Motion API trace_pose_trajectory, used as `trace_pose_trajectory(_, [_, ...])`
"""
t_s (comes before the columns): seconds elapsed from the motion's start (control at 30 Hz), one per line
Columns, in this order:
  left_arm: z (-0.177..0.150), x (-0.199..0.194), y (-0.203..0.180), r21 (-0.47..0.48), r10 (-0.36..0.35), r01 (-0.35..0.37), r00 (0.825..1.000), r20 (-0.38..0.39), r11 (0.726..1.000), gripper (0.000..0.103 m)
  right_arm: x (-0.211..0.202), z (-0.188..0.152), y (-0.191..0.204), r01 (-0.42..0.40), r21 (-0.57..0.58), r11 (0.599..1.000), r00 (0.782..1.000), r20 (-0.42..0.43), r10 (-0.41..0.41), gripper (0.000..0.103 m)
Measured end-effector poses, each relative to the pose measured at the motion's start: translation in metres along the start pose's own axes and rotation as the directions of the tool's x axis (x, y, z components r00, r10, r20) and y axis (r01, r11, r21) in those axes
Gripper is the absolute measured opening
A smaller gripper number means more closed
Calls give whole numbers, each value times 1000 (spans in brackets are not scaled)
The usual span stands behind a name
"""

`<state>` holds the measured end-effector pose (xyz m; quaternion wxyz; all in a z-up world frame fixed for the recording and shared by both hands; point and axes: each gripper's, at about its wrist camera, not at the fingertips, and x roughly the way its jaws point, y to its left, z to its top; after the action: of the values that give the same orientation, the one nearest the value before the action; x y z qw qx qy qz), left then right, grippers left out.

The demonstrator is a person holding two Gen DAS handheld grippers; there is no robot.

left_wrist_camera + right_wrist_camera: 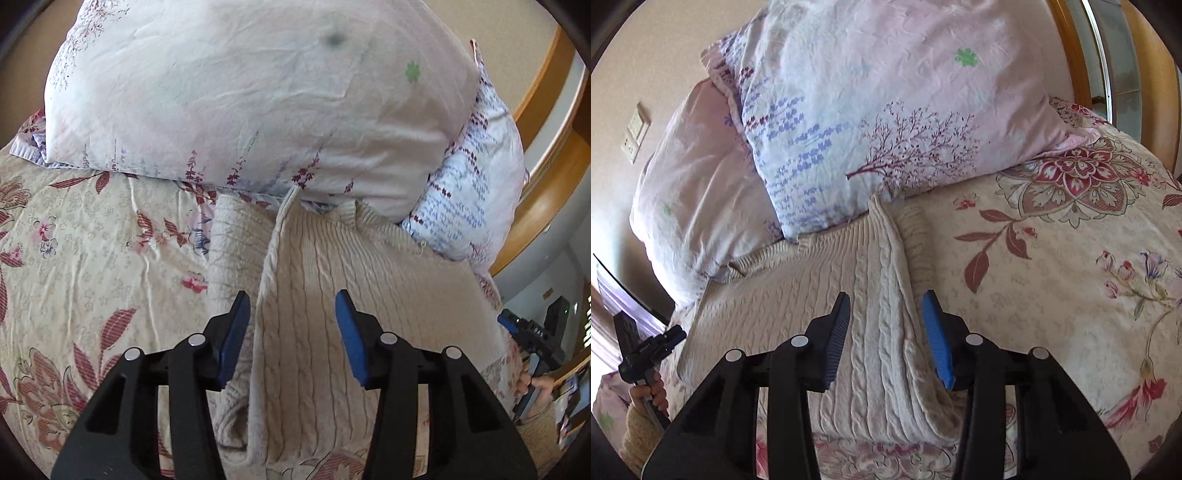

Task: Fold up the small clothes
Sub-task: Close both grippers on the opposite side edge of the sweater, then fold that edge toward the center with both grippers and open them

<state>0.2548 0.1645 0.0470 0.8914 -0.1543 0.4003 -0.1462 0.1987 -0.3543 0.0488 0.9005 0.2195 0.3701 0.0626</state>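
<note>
Left wrist view: left gripper (292,334), jaws apart and holding nothing, poised above the cream cable-knit sweater (343,295) spread on the bed (74,258); a folded-over edge runs between the fingers. The right gripper (532,339) shows at this view's right edge. Right wrist view: right gripper (886,338), jaws likewise apart, straddles a folded sleeve ridge of the sweater (798,288); only here is the left gripper (646,347) seen, hand-held at the sweater's far side. Beyond the collar lie two floral pillows (886,110).
</note>
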Motion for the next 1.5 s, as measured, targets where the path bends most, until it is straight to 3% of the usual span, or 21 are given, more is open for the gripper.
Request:
trace_pose_trajectory(0.1, [-12, 0, -5, 66, 45, -44, 999, -11, 997, 46, 3, -11, 0, 22, -27, 999, 999, -34, -23, 41])
trace_pose_trajectory(0.2, [-18, 5, -7, 84, 61, -58, 998, -33, 995, 40, 4, -20, -2, 36, -47, 998, 997, -64, -39, 29])
trace_pose_trajectory(0.33, [-23, 10, -7, 96, 85, -81, 995, -43, 992, 29, 2, -24, -1, 49, -65, 997, 997, -57, -52, 17])
trace_pose_trajectory(0.43, [-24, 11, -6, 87, 68, -63, 996, -57, 994, 15, -2, -25, 3, 56, -79, 995, 997, -46, -60, 13])
trace_pose_trajectory(0.53, [-26, 11, -6, 96, 76, -70, 995, -62, 993, 9, -7, -26, 7, 64, -89, 994, 997, -32, -67, 10])
trace_pose_trajectory(0.8, [-19, 3, 9, 52, 27, -24, 998, -62, 998, 7, -27, -33, 10, 38, -49, 998, 999, -9, -38, 8])
trace_pose_trajectory(0.93, [-22, 12, 10, 64, 43, -37, 996, -80, 997, 7, -16, -38, 0, 138, -45, 989, 990, -32, -139, 8])
trace_pose_trajectory(1.0, [-22, 15, 12, 60, 41, -36, 996, -77, 998, 7, -5, -38, -8, 150, -15, 988, 987, -62, -151, 8])
trace_pose_trajectory(1.1, [-22, 15, 11, 66, 46, -41, 996, -74, 997, 8, -1, -34, -6, 160, -13, 987, 985, -60, -161, 9])
trace_pose_trajectory(1.23, [-20, 6, 7, 75, 40, -36, 998, -55, 997, 15, -11, -31, 5, 185, -39, 982, 982, -26, -186, 19])
trace_pose_trajectory(1.3, [-18, -3, 4, 73, 38, -36, 999, -16, 997, 25, -22, -28, 16, 188, -71, 980, 982, 49, -185, 26])
trace_pose_trajectory(1.37, [-15, -11, -4, 85, 40, -43, 999, 29, 995, 43, -25, -24, 30, 158, -119, 980, 985, 85, -148, 31])
trace_pose_trajectory(1.5, [-12, -12, -28, 142, 6, -14, 998, 58, 990, 53, -2, -22, 57, 106, -192, 976, 994, 28, -103, 34])
